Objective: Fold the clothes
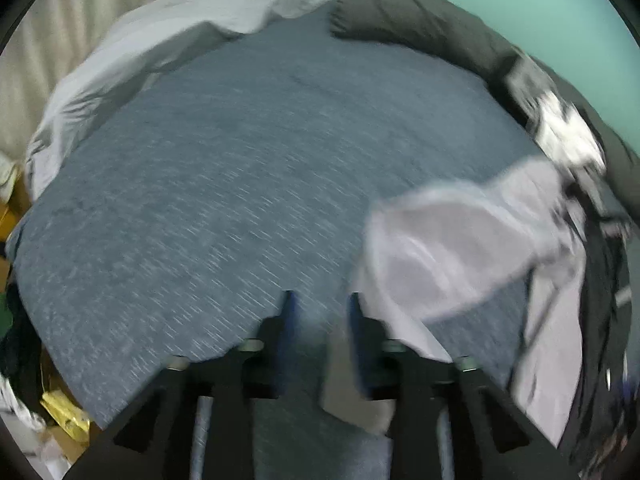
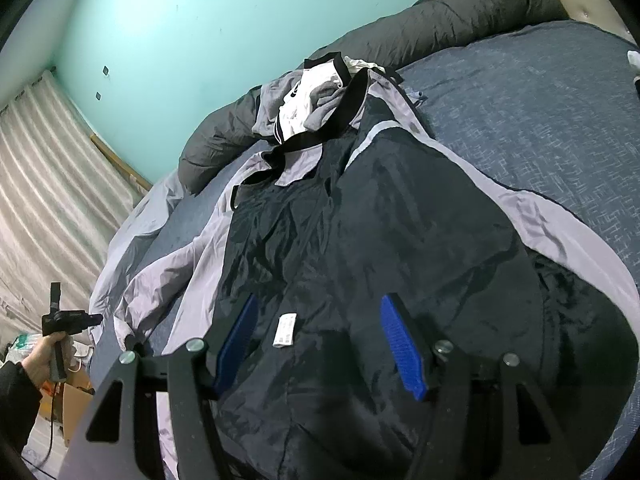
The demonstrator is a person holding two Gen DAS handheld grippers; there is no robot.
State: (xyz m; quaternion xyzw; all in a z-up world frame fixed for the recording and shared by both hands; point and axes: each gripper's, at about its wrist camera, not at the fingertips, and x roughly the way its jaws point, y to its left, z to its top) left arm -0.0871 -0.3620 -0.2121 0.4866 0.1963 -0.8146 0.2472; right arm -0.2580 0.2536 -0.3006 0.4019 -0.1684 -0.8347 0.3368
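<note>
A dark navy jacket [image 2: 400, 220] with pale lilac panels lies spread, lining up, on the blue bed cover [image 2: 540, 100]. My right gripper [image 2: 320, 320] hovers open over its lower part, and a white label [image 2: 285, 330] shows between the blue pads, untouched. The left wrist view is blurred. There my left gripper [image 1: 320, 308] stands open over the bed cover [image 1: 240, 160], with bare cover in the gap. The jacket's lilac sleeve [image 1: 460, 248] lies just right of the right finger. A person's hand [image 2: 40, 356] holds the left gripper's handle at the bed's left side.
A dark grey duvet roll [image 2: 460, 12] runs along the turquoise wall. White and grey garments [image 2: 312, 100] are bunched at the jacket's collar. A pale sheet [image 1: 140, 60] drapes the bed's far left corner. Curtains [image 2: 48, 180] and a cardboard box [image 2: 76, 400] are beside the bed.
</note>
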